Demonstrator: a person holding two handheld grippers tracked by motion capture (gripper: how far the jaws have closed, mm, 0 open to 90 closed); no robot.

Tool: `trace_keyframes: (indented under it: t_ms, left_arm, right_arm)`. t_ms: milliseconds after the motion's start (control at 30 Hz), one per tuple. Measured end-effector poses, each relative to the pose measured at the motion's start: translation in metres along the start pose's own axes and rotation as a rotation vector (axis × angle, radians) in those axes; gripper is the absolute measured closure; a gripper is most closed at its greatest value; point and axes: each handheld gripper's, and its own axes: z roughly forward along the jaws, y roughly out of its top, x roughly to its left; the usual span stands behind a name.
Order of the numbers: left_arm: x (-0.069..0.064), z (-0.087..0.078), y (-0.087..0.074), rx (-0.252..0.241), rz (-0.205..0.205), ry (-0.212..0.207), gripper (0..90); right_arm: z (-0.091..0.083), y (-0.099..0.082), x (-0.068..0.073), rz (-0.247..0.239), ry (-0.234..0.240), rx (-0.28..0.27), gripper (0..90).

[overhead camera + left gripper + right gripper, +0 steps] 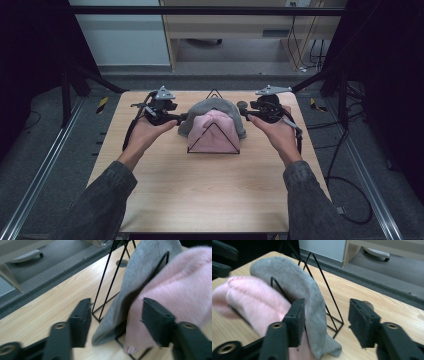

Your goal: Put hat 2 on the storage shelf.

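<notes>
Grey sleeves reach forward, each hand level and turned inward. Left gripper (113, 322) and right gripper (325, 322) are released, jaws spread, flanking a soft pink knitted hat (214, 131) and grey hat (212, 106) draped over a thin black wire rack (214, 94).

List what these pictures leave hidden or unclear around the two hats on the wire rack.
- Wire rack: in the high view the grey hat and pink hat cover its middle bars.
- Grey hat: its top is cut off by the left gripper view's upper edge.
- Pink hat: blurred at the right gripper view's left edge.
- Round thing on the table: the right gripper's jaw hides most of it.
</notes>
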Motion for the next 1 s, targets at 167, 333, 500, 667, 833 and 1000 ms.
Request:
trace_keyframes:
  t_ms: [167, 333, 500, 667, 833, 1000]
  left_arm:
    - [-0.009, -0.020, -0.023, 0.027, 0.022, -0.013, 19.5]
    - [-0.017, -0.026, -0.058, 0.072, 0.016, -0.056, 10.5]
    - [-0.027, -0.024, -0.091, 0.111, 0.006, -0.088, 7.6]
    - [-0.031, -0.022, -0.114, 0.154, 0.003, -0.087, 7.0]
    - [-0.034, -0.019, -0.146, 0.224, -0.024, -0.098, 7.1]
    - [-0.032, -0.016, -0.163, 0.294, -0.032, -0.111, 7.0]
  right_arm:
    - [-0.022, -0.014, 0.003, -0.010, -0.031, -0.011, 34.1]
    - [-0.033, -0.041, 0.005, -0.009, -0.055, 0.009, 26.3]
    - [-0.037, -0.073, 0.013, 0.005, -0.059, 0.029, 19.9]
    - [-0.033, -0.106, 0.018, 0.033, -0.061, 0.083, 14.5]
    - [-0.025, -0.139, 0.019, 0.075, -0.031, 0.147, 11.4]
    - [-0.016, -0.160, 0.019, 0.093, -0.025, 0.232, 10.5]
